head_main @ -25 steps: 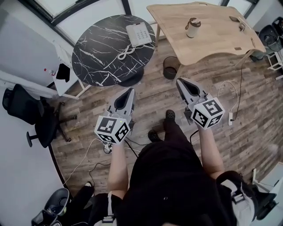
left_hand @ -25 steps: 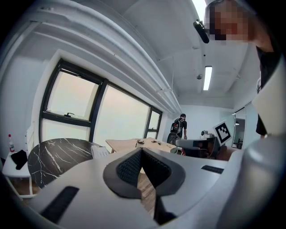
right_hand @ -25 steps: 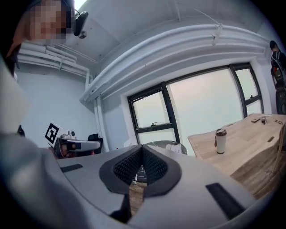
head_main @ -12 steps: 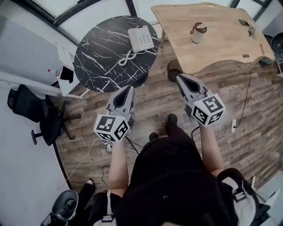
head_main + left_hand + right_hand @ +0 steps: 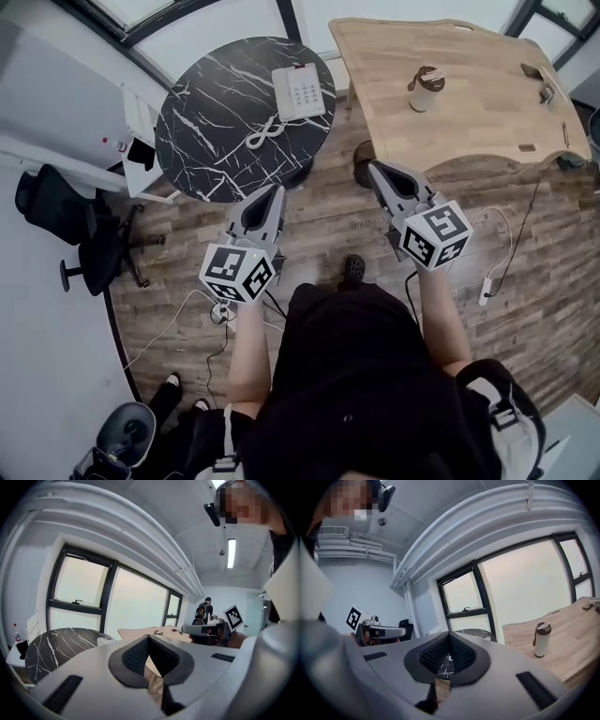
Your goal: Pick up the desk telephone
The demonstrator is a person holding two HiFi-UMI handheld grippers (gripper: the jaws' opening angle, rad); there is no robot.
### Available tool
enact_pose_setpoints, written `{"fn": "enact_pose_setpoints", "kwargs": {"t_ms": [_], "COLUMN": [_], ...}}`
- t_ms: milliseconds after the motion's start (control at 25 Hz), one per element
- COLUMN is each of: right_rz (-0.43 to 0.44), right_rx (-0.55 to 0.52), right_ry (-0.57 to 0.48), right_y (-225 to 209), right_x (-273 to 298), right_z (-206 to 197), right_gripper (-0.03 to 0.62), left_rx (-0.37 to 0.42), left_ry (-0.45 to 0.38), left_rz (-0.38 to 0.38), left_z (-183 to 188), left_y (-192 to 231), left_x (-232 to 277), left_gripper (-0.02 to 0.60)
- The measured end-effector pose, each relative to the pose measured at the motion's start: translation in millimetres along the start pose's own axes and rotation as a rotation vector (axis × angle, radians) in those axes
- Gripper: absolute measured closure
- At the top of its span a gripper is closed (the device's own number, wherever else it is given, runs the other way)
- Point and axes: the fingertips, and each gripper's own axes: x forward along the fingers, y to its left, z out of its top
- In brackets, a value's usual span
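I stand on the wood-plank floor (image 5: 323, 220) with my left tool (image 5: 274, 191) and right tool (image 5: 374, 170) both clenched shut and empty, held out ahead of me, apart from the round black marble table (image 5: 202, 141). The white desk telephone (image 5: 300, 91) lies near that table's far edge, its coiled cord (image 5: 264, 132) trailing toward the middle. A lidded travel mug (image 5: 427, 90) stands on the wooden table (image 5: 497, 112) at right.

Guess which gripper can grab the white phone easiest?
Probably the right gripper, narrowly: the desk telephone lies on the round table's right side, straight ahead of its shut jaws. The left gripper is similarly far.
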Motion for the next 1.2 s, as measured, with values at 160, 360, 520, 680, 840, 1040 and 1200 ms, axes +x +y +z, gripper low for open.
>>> {"fn": "enact_pose_setpoints", "kwargs": {"t_ms": [160, 360, 520, 680, 840, 1040, 1200], "right_rz": [0.013, 0.023, 0.024, -0.007, -0.041, -0.071, -0.093], "right_rx": [0.013, 0.039, 0.050, 0.039, 0.019, -0.002, 0.000], "right_ry": [0.014, 0.044, 0.038, 0.044, 0.046, 0.043, 0.030], "right_y": [-8.3, -13.1, -19.4, -30.6, -41.6, -50.0, -56.8], "right_x": [8.1, 23.5, 40.0, 65.8, 101.1, 150.7, 180.5], "right_z": [-2.9, -12.9, -11.1, -3.5, 12.0, 35.2, 48.0], "right_gripper": [0.565, 0.565, 0.565, 0.565, 0.565, 0.565, 0.565], "left_rx": [-0.019, -0.044, -0.057, -0.063, -0.063, -0.052, -0.053], "left_ry": [0.012, 0.030, 0.043, 0.035, 0.020, 0.015, 0.017], "left_rz": [0.032, 0.052, 0.042, 0.019, -0.009, -0.049, -0.078], "left_z": [-5.4, -11.7, -13.7, -5.9, 9.2, 29.9, 41.8], "left_y": [5.4, 19.5, 37.1, 63.5, 97.3, 140.2, 169.6], "left_x": [3.8, 10.3, 25.8, 48.1, 73.6, 105.1, 125.2], "left_gripper": [0.568, 0.568, 0.568, 0.568, 0.568, 0.568, 0.568]}}
